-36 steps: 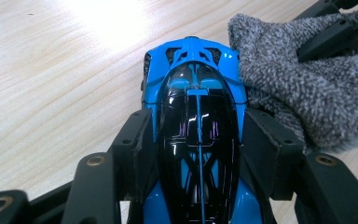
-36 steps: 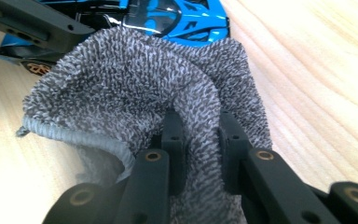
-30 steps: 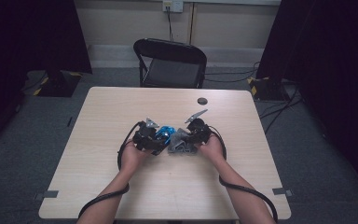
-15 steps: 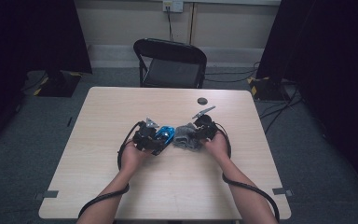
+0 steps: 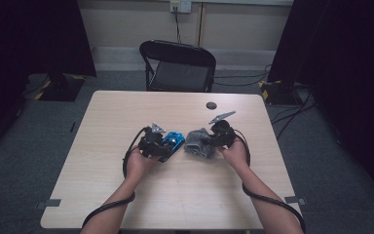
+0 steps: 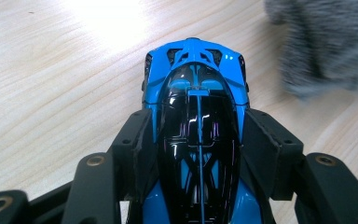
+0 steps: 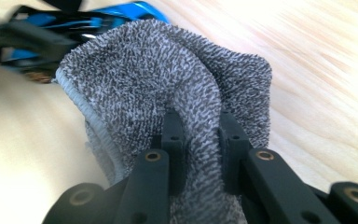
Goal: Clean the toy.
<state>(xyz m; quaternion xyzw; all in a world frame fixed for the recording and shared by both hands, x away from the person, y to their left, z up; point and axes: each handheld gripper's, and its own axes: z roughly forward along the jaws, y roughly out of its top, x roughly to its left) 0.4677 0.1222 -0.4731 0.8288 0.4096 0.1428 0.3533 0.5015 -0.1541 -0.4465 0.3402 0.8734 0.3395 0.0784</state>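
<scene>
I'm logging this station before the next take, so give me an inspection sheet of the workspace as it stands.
Surface: pale wood table, bare apart from the items below.
Job's things: blue and black toy car; grey terry cloth bunched beside it.
Clutter: small dark round object near the far edge.
Grippers: left gripper clamps the car's sides; right gripper pinches a fold of the cloth.
Cables: black cable trails from each gripper toward the near edge; more lie on the floor at right.
Surroundings: black folding chair behind the table, grey carpet, dark curtains.

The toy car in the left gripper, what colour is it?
Bright blue with a glossy black top, clearest in the left gripper view.
</scene>
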